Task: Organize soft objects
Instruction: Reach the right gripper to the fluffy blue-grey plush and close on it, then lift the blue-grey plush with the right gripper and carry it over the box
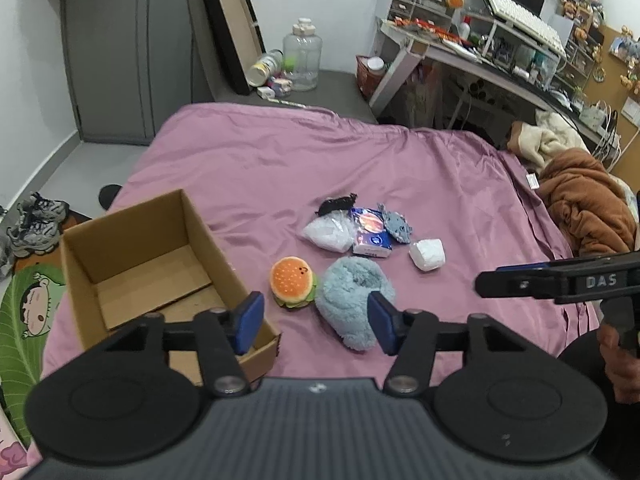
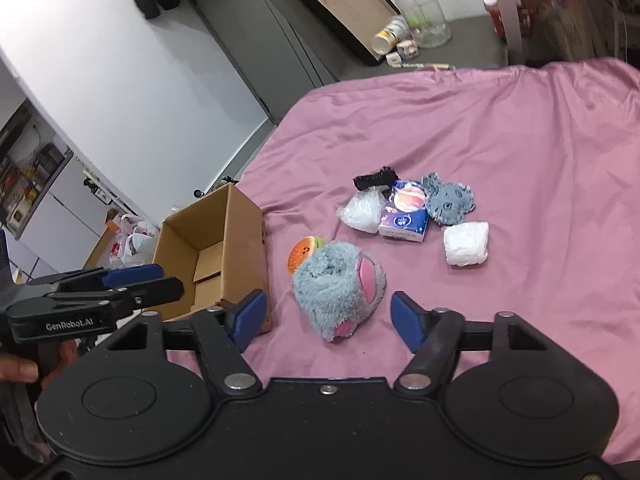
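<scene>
Setting: pink bedsheet (image 1: 280, 168) carrying a scatter of soft things and an open cardboard box (image 1: 132, 264) at the left, apparently bare inside.
Nearest target: fluffy blue plush (image 2: 336, 288) with pink patches, lying just ahead of both cameras, beside the box's right wall.
Handling of plush: judged light, squashy, long-piled; likely to compress a lot before gripping firmly. Best taken across the thick middle of the body, not by loose fur at an edge.
Burger plush (image 1: 291, 282): touching the blue plush on its left, near the box; small, rounded, springy by the look. Grip across the bun sides.
Further cluster: clear bag of white filling (image 1: 329, 233), tissue pack (image 1: 370, 236), grey plush (image 1: 396, 224), black fuzzy item (image 1: 338, 205), white wrapped bundle (image 1: 427, 254), all close together, well past the blue plush.
Handling of cluster: bag and bundle probably slippery film, easily crushed; tissue pack soft but box-shaped, simplest across its short sides.
Left hand-held gripper (image 1: 315, 322): spread wide, nothing between the blue pads, touching nothing; hovering above the bed with the blue plush and box corner ahead.
Right hand-held gripper (image 2: 329, 320): also spread wide and empty, blue plush framed between its fingers but contact not visible.
Progress: judged at the start; nothing seen inside the box.
Risk: pinching only fur, plush slipping out on the lift.
</scene>
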`<state>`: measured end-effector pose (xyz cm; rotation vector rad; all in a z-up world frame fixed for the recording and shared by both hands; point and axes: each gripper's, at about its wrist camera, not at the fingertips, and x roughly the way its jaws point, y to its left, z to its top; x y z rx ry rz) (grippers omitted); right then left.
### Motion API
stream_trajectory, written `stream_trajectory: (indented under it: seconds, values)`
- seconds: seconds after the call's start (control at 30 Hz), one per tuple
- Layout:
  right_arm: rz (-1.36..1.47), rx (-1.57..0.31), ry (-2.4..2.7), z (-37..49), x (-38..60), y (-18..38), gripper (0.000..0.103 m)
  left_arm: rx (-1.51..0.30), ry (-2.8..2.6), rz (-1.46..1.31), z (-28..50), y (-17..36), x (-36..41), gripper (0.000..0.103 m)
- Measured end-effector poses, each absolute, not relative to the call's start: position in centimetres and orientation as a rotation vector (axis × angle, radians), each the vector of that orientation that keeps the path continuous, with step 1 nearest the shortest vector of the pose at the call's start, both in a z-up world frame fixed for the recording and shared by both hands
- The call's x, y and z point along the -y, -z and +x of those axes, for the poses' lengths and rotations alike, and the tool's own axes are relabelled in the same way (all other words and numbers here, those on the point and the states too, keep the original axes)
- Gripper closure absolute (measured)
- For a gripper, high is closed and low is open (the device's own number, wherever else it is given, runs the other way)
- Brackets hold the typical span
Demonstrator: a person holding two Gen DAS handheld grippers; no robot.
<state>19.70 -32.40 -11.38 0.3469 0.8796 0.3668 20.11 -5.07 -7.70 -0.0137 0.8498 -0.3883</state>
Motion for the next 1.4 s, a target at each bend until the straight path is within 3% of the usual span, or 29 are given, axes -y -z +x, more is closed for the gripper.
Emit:
stream_trajectory:
  seconds: [0.43,0.7,0.87,1.17,1.2,1.27,1.4]
  values:
    - [0.423,-0.962,-0.356,24.0,31.7,15.0,0.051,-0.978,0.429,-0.067,25.4,11.3,8.1,0.073]
    - [0.433,-1.026,-0.343,26.7,31.2,17.4,0.064,-1.047,0.403,-0.062,27.9,13.7,9.6,0.076]
    - [0.439,-1.055,-0.346,27.9,30.8,18.7,0.064,-1.078,0.384,-0.061,29.1,15.0,10.1,0.082]
    - [0.485,-1.11,-0.351,29.0,31.0,21.0,0.067,-1.156,0.36,-0.07,30.4,17.3,11.0,0.082]
    - [0.488,-1.111,-0.353,29.0,31.0,21.2,0.069,-1.163,0.36,-0.073,30.4,17.5,11.0,0.082]
    - [0.507,-1.107,-0.369,29.0,31.1,21.4,0.082,-1.169,0.364,-0.078,30.5,17.8,11.2,0.082]
    - [0.538,-1.098,-0.361,28.7,31.3,21.3,0.085,-1.183,0.358,-0.153,30.9,18.3,10.4,0.082]
